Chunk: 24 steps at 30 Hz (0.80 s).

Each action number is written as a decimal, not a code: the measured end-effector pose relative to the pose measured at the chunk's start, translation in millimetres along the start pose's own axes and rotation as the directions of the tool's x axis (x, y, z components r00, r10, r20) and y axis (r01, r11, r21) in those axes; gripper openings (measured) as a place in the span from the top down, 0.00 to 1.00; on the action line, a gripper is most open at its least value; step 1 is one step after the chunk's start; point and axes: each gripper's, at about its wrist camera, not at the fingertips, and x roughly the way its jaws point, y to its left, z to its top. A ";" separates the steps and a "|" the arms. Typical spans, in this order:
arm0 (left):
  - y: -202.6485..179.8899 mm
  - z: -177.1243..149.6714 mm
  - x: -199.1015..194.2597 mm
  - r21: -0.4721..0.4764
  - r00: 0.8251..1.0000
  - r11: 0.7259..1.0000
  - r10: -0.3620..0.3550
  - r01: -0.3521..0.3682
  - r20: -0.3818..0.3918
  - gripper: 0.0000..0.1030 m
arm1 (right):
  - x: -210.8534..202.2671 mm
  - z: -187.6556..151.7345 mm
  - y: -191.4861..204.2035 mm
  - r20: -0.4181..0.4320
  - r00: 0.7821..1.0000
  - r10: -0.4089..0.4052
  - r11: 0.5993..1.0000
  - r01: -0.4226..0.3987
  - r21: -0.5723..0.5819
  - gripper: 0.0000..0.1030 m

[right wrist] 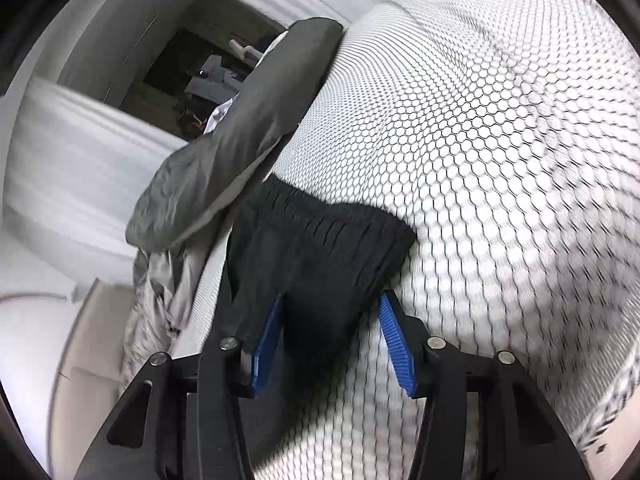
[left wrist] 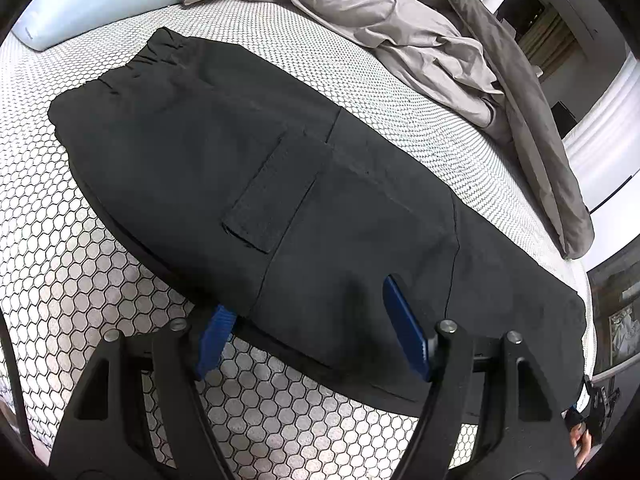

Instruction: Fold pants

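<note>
Both tongs (left wrist: 316, 320) (right wrist: 332, 320) gape astride black pants (left wrist: 260, 168) on honeycomb-patterned mattress (left wrist: 100, 280), grey duvet (left wrist: 420, 40) beside

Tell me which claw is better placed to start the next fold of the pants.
Probably the right claw: the gathered end of the pants sits between its pads, ready to carry over. The left claw only straddles the long edge mid-length.
</note>
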 end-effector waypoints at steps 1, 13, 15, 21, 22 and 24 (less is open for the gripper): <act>0.1 0.3 0.7 0.002 1.000 1.000 0.004 -0.004 0.002 0.33 | 8.4 6.2 -3.2 0.003 1.000 0.020 0.999 -0.020 0.031 0.52; 27.7 15.9 -14.4 -0.041 0.999 0.999 0.027 -0.025 0.046 0.33 | -22.6 -4.0 34.8 0.099 0.974 -0.202 0.948 0.220 -0.229 0.86; 44.7 25.0 -18.7 -0.075 0.997 0.997 0.038 -0.033 0.062 0.33 | -5.7 -3.4 23.7 0.032 0.963 -0.268 0.945 0.269 -0.184 0.79; 97.2 52.6 -10.3 -0.181 0.995 0.981 0.081 -0.068 0.065 0.49 | -8.3 1.8 20.7 0.002 0.993 -0.116 0.990 0.115 -0.077 0.50; 101.7 55.5 -6.7 -0.183 0.994 0.980 0.091 -0.079 0.059 0.61 | -3.6 1.3 20.8 -0.010 0.994 -0.111 0.991 0.110 -0.070 0.50; 106.7 59.6 -4.0 -0.182 0.994 0.980 0.092 -0.079 0.063 0.80 | 5.6 -0.2 20.6 -0.031 0.993 -0.110 0.993 0.108 -0.057 0.50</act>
